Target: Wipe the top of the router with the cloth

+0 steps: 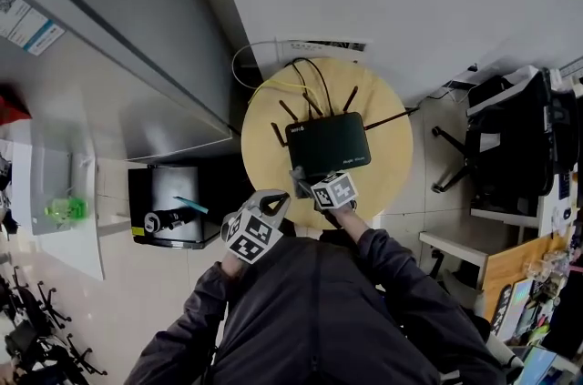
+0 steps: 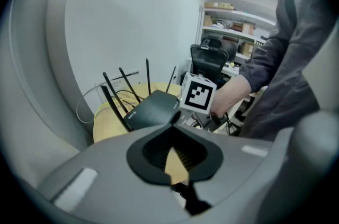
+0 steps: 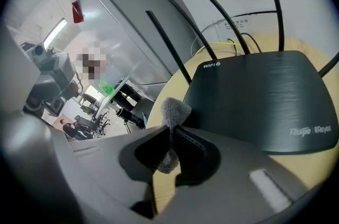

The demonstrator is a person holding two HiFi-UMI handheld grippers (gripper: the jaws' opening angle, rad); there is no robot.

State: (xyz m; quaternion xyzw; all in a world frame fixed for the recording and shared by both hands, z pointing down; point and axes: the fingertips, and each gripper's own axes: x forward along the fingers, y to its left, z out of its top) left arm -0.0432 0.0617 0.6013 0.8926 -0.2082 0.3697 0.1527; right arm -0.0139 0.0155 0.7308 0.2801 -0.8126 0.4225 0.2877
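Note:
A black router [image 1: 328,144] with several thin antennas lies on a round wooden table [image 1: 264,137]. My right gripper [image 1: 305,185] is at the router's near left corner, shut on a small grey cloth [image 3: 174,110]. In the right gripper view the cloth sticks up from the jaws, right beside the router [image 3: 259,98] edge. My left gripper [image 1: 271,203] hangs off the table's near left rim, away from the router [image 2: 151,108]. Its jaws [image 2: 172,146] stand together with nothing between them.
Yellow and black cables [image 1: 273,87] run from the router's back to a wall outlet [image 1: 323,46]. A tall grey cabinet [image 1: 118,37] stands left, with a black box [image 1: 173,206] on the floor beside the table. An office chair [image 1: 496,146] is at the right.

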